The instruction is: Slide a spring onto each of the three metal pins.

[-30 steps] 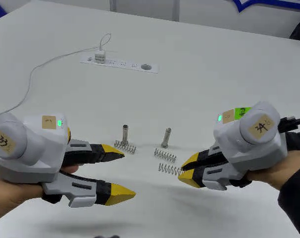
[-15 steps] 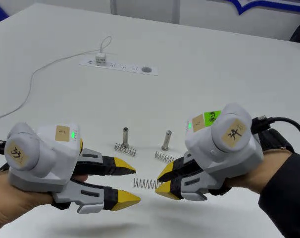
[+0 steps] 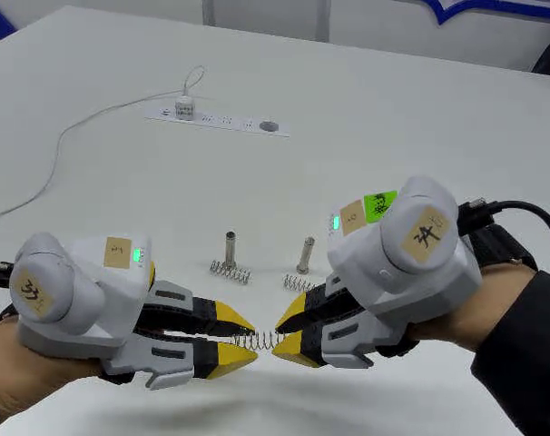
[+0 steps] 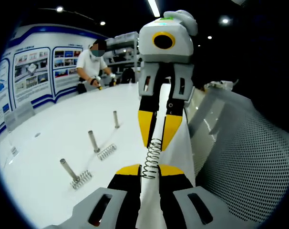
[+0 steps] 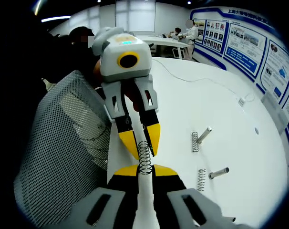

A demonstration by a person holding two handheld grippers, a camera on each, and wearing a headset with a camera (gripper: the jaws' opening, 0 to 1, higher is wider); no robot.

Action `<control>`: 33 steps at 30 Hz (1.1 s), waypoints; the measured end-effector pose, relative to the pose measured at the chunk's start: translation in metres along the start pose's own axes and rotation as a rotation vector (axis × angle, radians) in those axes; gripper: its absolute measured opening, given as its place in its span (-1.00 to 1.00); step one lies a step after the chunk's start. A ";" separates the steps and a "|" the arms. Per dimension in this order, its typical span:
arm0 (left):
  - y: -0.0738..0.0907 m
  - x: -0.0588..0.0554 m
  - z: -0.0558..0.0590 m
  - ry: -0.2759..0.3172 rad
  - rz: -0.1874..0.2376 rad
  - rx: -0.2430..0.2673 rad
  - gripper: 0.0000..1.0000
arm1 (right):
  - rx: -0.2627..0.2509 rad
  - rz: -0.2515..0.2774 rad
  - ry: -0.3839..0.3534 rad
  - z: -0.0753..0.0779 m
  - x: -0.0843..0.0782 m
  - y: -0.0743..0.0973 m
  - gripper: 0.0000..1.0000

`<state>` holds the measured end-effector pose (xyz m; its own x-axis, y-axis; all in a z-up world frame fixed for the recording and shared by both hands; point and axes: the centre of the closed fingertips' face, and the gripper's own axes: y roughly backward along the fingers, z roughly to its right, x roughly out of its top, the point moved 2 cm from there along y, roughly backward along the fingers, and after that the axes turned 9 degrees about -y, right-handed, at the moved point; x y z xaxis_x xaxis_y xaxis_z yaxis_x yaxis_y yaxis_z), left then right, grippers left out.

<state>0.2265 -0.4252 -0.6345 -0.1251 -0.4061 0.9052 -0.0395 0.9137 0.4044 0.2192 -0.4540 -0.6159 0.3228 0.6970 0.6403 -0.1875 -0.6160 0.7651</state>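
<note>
We hold left gripper [image 3: 248, 341] and right gripper [image 3: 279, 338] low on the near side, tips facing and almost touching. Each jaw pair pinches one end of the spring [image 3: 262, 341]. Left hand [image 3: 21, 374] and right hand [image 3: 482, 307] wrap the bodies.

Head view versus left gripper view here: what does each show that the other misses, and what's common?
Head view: a power strip with its cable. Left gripper view: a third pin, a mesh chair, a person in the background. Both: the held spring clamped between left gripper and right gripper, plus two pins with loose springs beside them.
</note>
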 end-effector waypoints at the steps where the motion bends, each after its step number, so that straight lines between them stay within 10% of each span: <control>1: 0.000 0.000 0.000 0.000 -0.001 0.000 -0.73 | 0.000 0.009 -0.002 0.000 0.003 0.001 -0.77; 33: -0.001 0.011 -0.002 0.000 0.060 0.014 -0.77 | -0.014 0.109 -0.002 -0.003 0.033 0.001 -0.76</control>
<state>0.2266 -0.4304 -0.6244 -0.1276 -0.3502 0.9279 -0.0461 0.9367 0.3472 0.2264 -0.4309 -0.5937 0.3016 0.6257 0.7194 -0.2348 -0.6825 0.6921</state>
